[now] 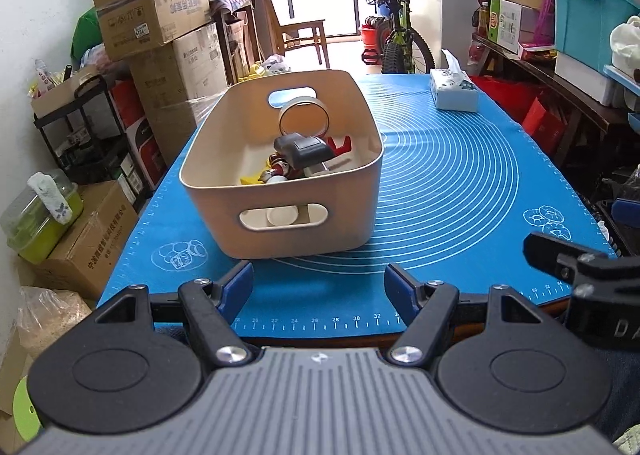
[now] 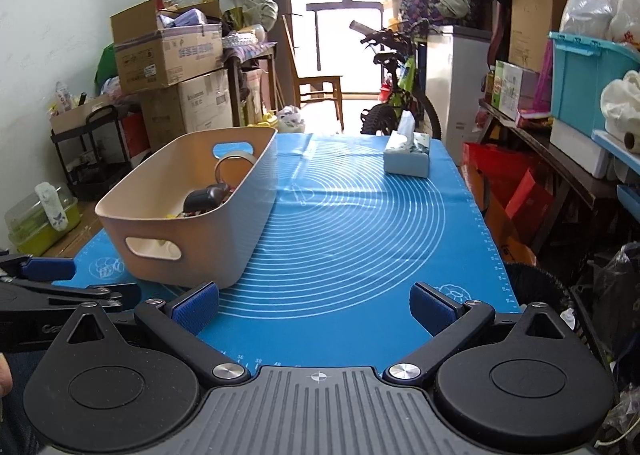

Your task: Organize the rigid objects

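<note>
The left gripper is held with its blue-padded jaws spread wide and nothing between them, just short of the near end of a beige bin. The right gripper is likewise held wide open and empty, over a bare stretch of the blue mat, with the bin's near corner just beyond its left pad. The bin is set on the left part of the mat, and the small items are seen gathered inside it: a roll of tape propped upright against the far wall, a dark grey block-shaped object in front of it, and a red piece beside that (smaller yellow and white bits lie beneath, too jumbled to be told apart). A tissue box is placed well apart from the bin, at the far right of the mat. Beyond the table, stacked cardboard boxes and a bicycle can be made out.
</note>
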The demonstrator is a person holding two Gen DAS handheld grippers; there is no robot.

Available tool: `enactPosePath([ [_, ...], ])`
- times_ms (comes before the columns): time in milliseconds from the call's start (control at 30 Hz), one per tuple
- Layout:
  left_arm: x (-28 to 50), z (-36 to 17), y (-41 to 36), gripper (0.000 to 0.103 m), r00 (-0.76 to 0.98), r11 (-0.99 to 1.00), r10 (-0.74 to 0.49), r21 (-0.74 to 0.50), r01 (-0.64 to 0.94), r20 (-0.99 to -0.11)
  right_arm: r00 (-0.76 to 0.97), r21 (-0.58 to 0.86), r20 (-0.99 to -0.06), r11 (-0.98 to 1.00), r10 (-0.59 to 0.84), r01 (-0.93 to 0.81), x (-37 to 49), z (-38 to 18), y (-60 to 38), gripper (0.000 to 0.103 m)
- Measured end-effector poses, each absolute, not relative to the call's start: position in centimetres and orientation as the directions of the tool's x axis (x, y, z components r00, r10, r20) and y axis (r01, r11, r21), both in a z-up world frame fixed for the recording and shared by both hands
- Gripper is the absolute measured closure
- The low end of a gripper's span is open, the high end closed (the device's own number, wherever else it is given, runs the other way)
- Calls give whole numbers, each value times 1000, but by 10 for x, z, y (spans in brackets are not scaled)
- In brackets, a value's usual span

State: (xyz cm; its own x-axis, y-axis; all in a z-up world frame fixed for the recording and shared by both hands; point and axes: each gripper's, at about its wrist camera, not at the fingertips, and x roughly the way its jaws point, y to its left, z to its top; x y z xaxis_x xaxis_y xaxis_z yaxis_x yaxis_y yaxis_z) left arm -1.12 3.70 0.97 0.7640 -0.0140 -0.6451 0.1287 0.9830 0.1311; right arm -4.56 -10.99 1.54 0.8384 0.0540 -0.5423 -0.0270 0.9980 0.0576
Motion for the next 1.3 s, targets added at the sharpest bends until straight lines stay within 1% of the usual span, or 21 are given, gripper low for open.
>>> enactPosePath([
  [200,-11,6,38,30,760,984,-21,119,129,-650,830,43,-555,998,58,-41,-45,9,-106,3],
  [400,-11,4,41,30,753,987,-22,106,121,-658,833,58,-551,998,54,-26,-46,8,-109,3],
  [700,-12,4,40,30,756,986,-29,107,130,-654,824,66,-565,998,50,-15,-44,4,-112,3],
  [1300,-11,1,41,30,748,985,-28,107,132,-664,824,73,-564,997,49,-10,-45,5,-112,3],
])
